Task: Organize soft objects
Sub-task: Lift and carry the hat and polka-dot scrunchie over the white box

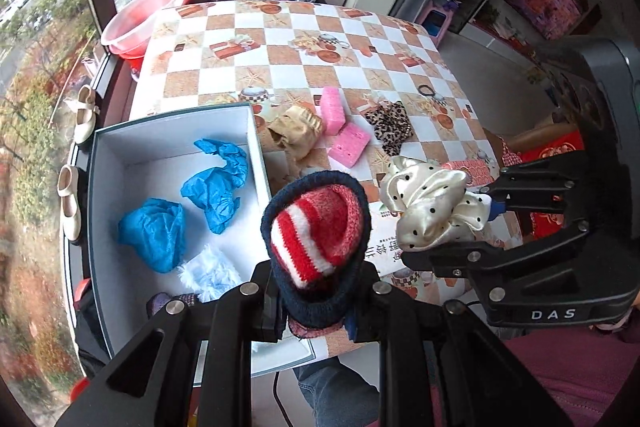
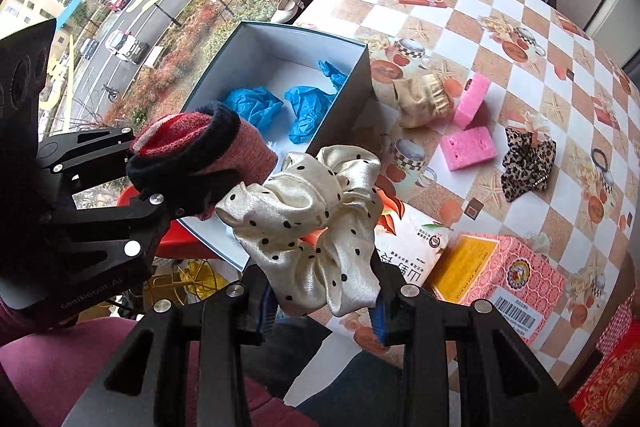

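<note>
My left gripper (image 1: 316, 311) is shut on a rolled knit sock (image 1: 316, 231), red and white striped with a dark navy cuff, held beside the near right edge of the open box (image 1: 256, 135). To its right, my right gripper (image 2: 324, 307) is shut on a cream satin scrunchie with black dots (image 2: 312, 219). The same scrunchie (image 1: 432, 203) and sock (image 2: 200, 151) show in the other view. Inside the box (image 2: 360, 75) lie two crumpled blue covers (image 1: 184, 207) and a pale blue fluffy item (image 1: 210, 273).
On the checkered tablecloth (image 1: 288, 59) lie a gold pouch (image 1: 298, 131), two pink sponges (image 1: 340, 127), a leopard scrunchie (image 1: 390, 127) and a black hair tie (image 1: 428, 91). A pink and yellow carton (image 2: 500, 279) sits near the front edge. A pink basin (image 1: 140, 23) stands beyond the table.
</note>
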